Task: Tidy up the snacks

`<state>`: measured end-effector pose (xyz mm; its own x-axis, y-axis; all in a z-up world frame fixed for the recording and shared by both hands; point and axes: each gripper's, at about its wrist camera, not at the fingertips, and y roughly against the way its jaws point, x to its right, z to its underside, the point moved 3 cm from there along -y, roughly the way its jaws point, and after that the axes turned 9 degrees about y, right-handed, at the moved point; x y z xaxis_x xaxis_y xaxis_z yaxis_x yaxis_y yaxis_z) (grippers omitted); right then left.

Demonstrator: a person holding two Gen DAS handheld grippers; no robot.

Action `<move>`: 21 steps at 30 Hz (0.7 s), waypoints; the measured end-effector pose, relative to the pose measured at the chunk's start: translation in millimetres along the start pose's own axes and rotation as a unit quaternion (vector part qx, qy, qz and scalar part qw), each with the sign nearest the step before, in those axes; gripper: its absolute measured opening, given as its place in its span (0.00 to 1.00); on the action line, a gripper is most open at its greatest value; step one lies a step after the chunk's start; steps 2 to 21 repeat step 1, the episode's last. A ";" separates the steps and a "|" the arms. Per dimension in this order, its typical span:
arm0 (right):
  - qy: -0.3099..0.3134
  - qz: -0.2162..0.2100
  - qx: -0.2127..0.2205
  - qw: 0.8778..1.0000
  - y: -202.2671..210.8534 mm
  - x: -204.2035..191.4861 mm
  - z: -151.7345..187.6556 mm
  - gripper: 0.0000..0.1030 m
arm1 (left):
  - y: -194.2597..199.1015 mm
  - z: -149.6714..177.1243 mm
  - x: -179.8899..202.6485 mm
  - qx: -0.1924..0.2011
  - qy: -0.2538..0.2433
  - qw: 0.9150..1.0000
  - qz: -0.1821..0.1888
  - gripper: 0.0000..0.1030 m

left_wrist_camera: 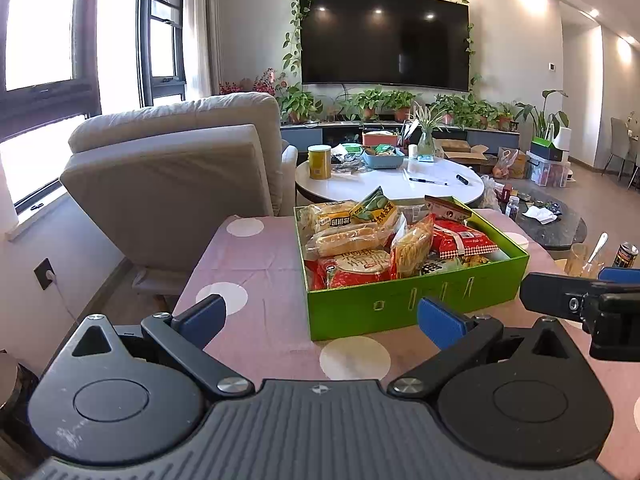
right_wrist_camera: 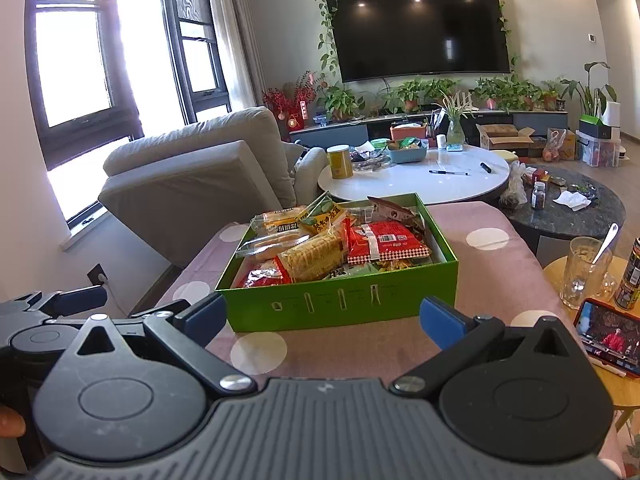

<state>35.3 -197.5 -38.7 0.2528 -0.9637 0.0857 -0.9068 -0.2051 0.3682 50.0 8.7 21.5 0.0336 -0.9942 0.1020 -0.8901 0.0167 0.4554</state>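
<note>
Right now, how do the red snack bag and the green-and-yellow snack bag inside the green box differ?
The red snack bag lies nearly flat on the right side of the green box; the green-and-yellow snack bag stands tilted at the back, poking above the rim. The red one looks wider and bears a white label; the other shows dark characters on yellow. Both are sealed packets in the same box.

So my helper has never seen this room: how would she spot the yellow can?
Find the white round table below the wall TV. The yellow can stands upright at its left edge, nearest the grey armchair. It is the only tall yellow cylinder there.
</note>
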 end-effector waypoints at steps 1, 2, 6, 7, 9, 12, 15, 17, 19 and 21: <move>0.000 0.000 -0.001 1.000 -0.1 -0.3 0.5 0.85 | -0.4 0.1 -0.1 0.000 0.001 1.000 -0.001 1.00; 0.000 0.000 -0.001 1.000 -0.1 -0.3 0.5 0.85 | -0.4 0.1 -0.1 0.000 0.001 1.000 -0.001 1.00; 0.000 0.000 -0.001 1.000 -0.1 -0.3 0.5 0.85 | -0.4 0.1 -0.1 0.000 0.001 1.000 -0.001 1.00; 0.000 0.000 -0.001 1.000 -0.1 -0.3 0.5 0.85 | -0.4 0.1 -0.1 0.000 0.001 1.000 -0.001 1.00; 0.000 0.000 -0.001 1.000 -0.1 -0.3 0.5 0.85 | -0.4 0.1 -0.1 0.000 0.001 1.000 -0.001 1.00; 0.000 0.000 -0.001 1.000 -0.1 -0.3 0.5 0.85 | -0.4 0.1 -0.1 0.000 0.001 1.000 -0.001 1.00; 0.000 0.000 -0.001 1.000 -0.1 -0.3 0.5 0.85 | -0.4 0.1 -0.1 0.000 0.001 1.000 -0.001 1.00; 0.000 0.000 -0.001 1.000 -0.1 -0.3 0.5 0.85 | -0.4 0.1 -0.1 0.000 0.001 1.000 -0.001 1.00; 0.000 0.000 -0.001 1.000 -0.1 -0.3 0.5 0.85 | -0.4 0.1 -0.1 0.000 0.001 1.000 -0.001 1.00; 0.000 0.000 -0.001 1.000 -0.1 -0.3 0.5 0.85 | -0.4 0.1 -0.1 0.000 0.001 1.000 -0.001 1.00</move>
